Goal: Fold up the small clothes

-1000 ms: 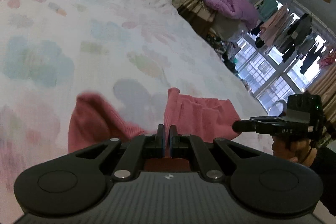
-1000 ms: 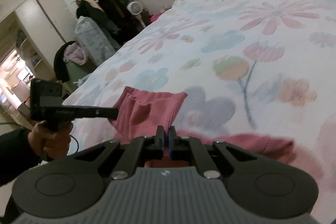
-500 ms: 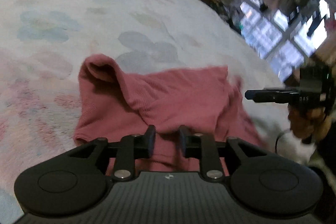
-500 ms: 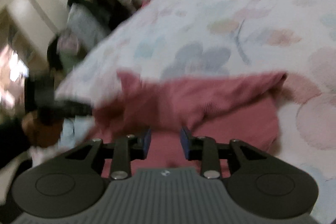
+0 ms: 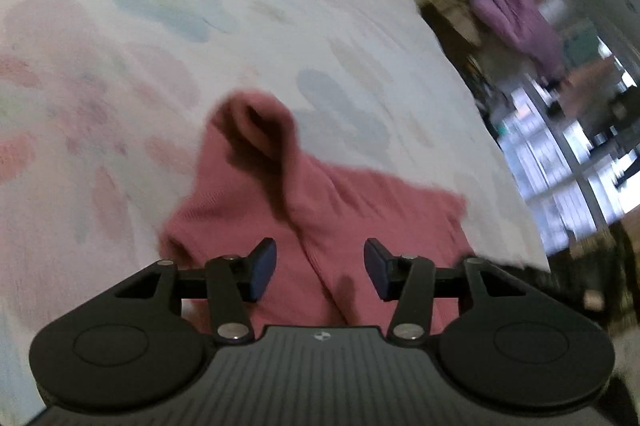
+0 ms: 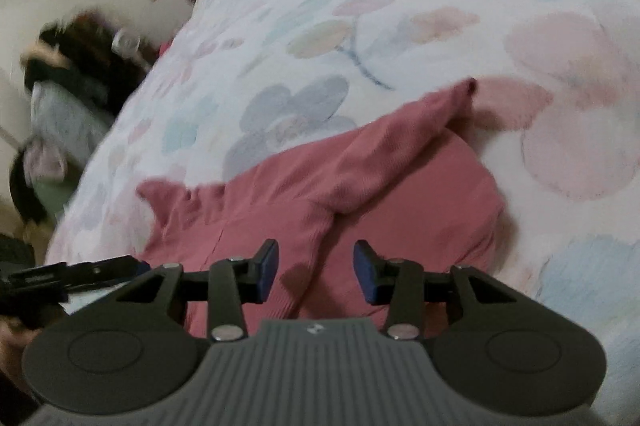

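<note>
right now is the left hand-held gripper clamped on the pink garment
No, the left hand-held gripper is opening, its blue pads apart and not pressing the pink garment, which lies on the floral bedspread.

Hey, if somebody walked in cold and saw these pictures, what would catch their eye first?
The pink garment, rumpled on the floral bedspread, lies right in front of both cameras. The left tongs and right tongs hang over it, jaws opening, pads off the cloth. Bright windows glare past the bed's edge.
</note>
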The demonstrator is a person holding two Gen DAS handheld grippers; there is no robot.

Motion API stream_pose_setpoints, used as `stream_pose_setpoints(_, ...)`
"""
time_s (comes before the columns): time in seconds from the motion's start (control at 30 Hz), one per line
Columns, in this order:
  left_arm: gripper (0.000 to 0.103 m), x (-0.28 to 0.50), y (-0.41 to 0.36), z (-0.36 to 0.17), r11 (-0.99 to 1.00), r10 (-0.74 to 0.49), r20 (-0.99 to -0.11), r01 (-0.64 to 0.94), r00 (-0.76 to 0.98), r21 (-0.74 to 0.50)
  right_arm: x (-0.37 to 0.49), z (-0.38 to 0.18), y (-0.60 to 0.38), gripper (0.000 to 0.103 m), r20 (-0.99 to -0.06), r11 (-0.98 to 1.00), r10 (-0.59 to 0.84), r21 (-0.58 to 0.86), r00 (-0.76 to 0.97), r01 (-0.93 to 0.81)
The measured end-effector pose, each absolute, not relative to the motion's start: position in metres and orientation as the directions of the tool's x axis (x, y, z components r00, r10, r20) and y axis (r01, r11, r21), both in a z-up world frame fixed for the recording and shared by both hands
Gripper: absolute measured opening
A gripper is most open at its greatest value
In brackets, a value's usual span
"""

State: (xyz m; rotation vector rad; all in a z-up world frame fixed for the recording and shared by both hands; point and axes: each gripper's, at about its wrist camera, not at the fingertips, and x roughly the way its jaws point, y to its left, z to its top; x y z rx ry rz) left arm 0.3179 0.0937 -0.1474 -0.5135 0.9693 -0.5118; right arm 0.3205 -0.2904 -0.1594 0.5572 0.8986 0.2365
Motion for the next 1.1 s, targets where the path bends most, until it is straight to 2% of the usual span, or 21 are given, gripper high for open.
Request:
stream_pose_setpoints(0.2, 0.057, 0.354, 0.093, -0.149, 0.792, -0.55, -0.64, 0.09, 0.538, -0.604, 0.342, -0.166, -0.327, 0.041, -0.613, 0.749, 0.395, 0.646, 0.684, 0.146)
stream_pose_setpoints(0.3, 0.057, 0.37, 0.093, -0.157, 0.778, -0.551, -0.644, 0.046, 0.531, -0.627, 0.361, -0.175, -0.344, 0.042, -0.638, 0.72, 0.363, 0.654, 0.679, 0.23)
stream_pose_setpoints(0.37, 0.043, 0.381, 0.094, -0.164, 0.736, -0.595, -0.625, 0.029, 0.505, -0.677, 0.373, -0.182, -0.353, 0.036, -0.634, 0.69, 0.38, 0.679, 0.674, 0.25)
stream_pose_setpoints(0.4, 0.017, 0.389, 0.094, -0.169, 0.708, -0.626, -0.613, 0.022, 0.482, -0.706, 0.38, -0.186, -0.357, 0.022, -0.629, 0.671, 0.4, 0.696, 0.666, 0.255)
stream_pose_setpoints(0.43, 0.003, 0.395, 0.096, -0.172, 0.692, -0.642, -0.607, 0.011, 0.468, -0.722, 0.385, -0.188, -0.358, 0.014, -0.625, 0.66, 0.418, 0.708, 0.659, 0.253)
stream_pose_setpoints(0.47, 0.003, 0.402, 0.099, -0.174, 0.679, -0.646, -0.6, -0.004, 0.472, -0.734, 0.392, -0.19, -0.36, 0.002, -0.616, 0.652, 0.437, 0.719, 0.655, 0.241)
stream_pose_setpoints(0.53, 0.003, 0.412, 0.11, -0.174, 0.631, -0.657, -0.542, -0.011, 0.525, -0.776, 0.404, -0.186, -0.361, 0.001, -0.594, 0.657, 0.448, 0.726, 0.668, 0.205)
stream_pose_setpoints(0.57, 0.003, 0.415, 0.118, -0.175, 0.586, -0.668, -0.486, -0.004, 0.564, -0.81, 0.407, -0.182, -0.362, 0.0, -0.573, 0.654, 0.454, 0.734, 0.682, 0.182)
stream_pose_setpoints(0.6, 0.003, 0.418, 0.124, -0.177, 0.556, -0.666, -0.453, -0.01, 0.593, -0.831, 0.41, -0.177, -0.364, 0.0, -0.519, 0.63, 0.474, 0.764, 0.711, 0.138)
stream_pose_setpoints(0.67, 0.003, 0.424, 0.129, -0.185, 0.561, -0.645, -0.463, -0.035, 0.609, -0.827, 0.412, -0.172, -0.367, 0.0, -0.427, 0.579, 0.503, 0.812, 0.752, 0.074)
stream_pose_setpoints(0.7, 0.003, 0.427, 0.128, -0.189, 0.585, -0.637, -0.485, -0.034, 0.599, -0.81, 0.412, -0.172, -0.366, 0.0, -0.417, 0.578, 0.503, 0.814, 0.757, 0.064)
stream_pose_setpoints(0.77, 0.003, 0.429, 0.121, -0.201, 0.653, -0.613, -0.554, -0.033, 0.564, -0.756, 0.417, -0.179, -0.364, 0.0, -0.471, 0.627, 0.478, 0.774, 0.742, 0.087)
stream_pose_setpoints(0.87, 0.003, 0.427, 0.122, -0.21, 0.651, -0.607, -0.552, -0.039, 0.572, -0.758, 0.419, -0.2, -0.366, 0.0, -0.543, 0.651, 0.447, 0.742, 0.711, 0.157)
stream_pose_setpoints(0.93, 0.004, 0.427, 0.125, -0.214, 0.621, -0.615, -0.532, -0.058, 0.583, -0.781, 0.415, -0.212, -0.372, 0.0, -0.543, 0.626, 0.437, 0.756, 0.717, 0.191)
stream_pose_setpoints(1.03, 0.005, 0.429, 0.126, -0.216, 0.598, -0.624, -0.528, -0.082, 0.576, -0.797, 0.41, -0.222, -0.384, 0.007, -0.523, 0.556, 0.433, 0.796, 0.734, 0.24)
stream_pose_setpoints(1.1, 0.005, 0.432, 0.128, -0.214, 0.568, -0.64, -0.509, -0.092, 0.576, -0.818, 0.402, -0.222, -0.394, 0.017, -0.491, 0.508, 0.422, 0.824, 0.762, 0.25)
